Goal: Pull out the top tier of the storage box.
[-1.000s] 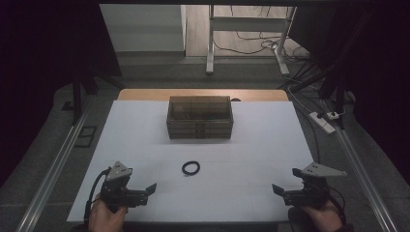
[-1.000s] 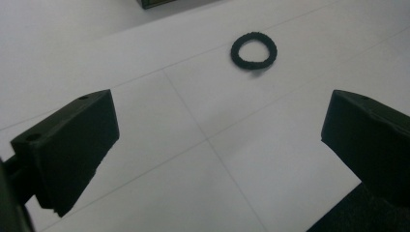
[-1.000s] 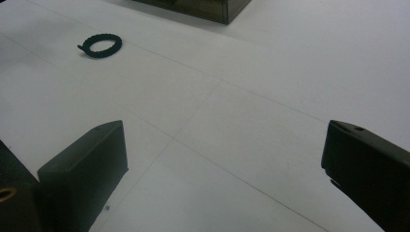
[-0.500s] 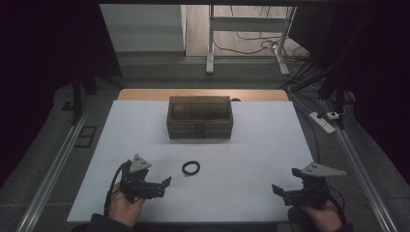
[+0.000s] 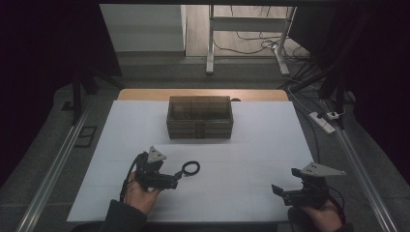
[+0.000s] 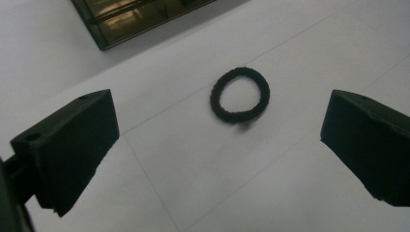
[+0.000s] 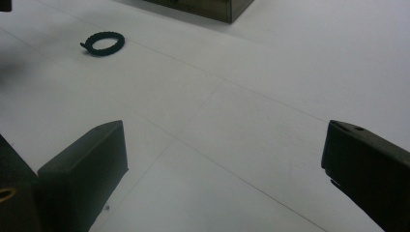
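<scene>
Looking down from the high view, the left gripper (image 5: 177,180) sits just beside the hair tie (image 5: 191,168), which lies flat on the table (image 5: 251,159) before the box (image 5: 199,116). Its own view shows jaws spread wide, framing the tie for a pinch. The right gripper (image 7: 222,183), also spread, idles apart.
</scene>
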Available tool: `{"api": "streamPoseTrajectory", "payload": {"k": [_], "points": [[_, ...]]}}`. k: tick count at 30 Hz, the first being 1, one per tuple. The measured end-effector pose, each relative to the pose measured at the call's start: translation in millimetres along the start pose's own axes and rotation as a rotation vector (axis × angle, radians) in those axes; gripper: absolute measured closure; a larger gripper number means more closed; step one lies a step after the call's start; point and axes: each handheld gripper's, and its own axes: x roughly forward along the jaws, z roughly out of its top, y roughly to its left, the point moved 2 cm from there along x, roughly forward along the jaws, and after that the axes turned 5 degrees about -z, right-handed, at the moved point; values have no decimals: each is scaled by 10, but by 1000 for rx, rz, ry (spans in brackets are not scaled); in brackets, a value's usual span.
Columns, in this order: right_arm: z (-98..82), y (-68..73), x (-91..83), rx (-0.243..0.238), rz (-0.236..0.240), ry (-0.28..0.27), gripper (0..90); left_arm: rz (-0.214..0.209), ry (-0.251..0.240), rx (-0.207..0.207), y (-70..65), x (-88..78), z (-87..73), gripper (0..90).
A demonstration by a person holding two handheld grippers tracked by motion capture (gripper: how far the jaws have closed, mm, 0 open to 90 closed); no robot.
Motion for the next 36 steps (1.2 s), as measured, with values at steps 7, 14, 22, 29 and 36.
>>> {"api": "streamPoseTrajectory", "payload": {"k": [7,14,22,29,36], "points": [[0,2,2,-3,0,2,25,15,2,25,-11,178,197,0],[0,-1,4,0,2,3,25,10,-19,20,-12,284,331,0],[0,-1,4,-1,4,4,25,53,-27,24,-31,483,492,0],[-1,-4,6,0,10,3,25,70,-52,-14,-44,613,603,1],[-1,-7,6,1,14,4,25,99,-48,-28,-43,753,718,0]]}}
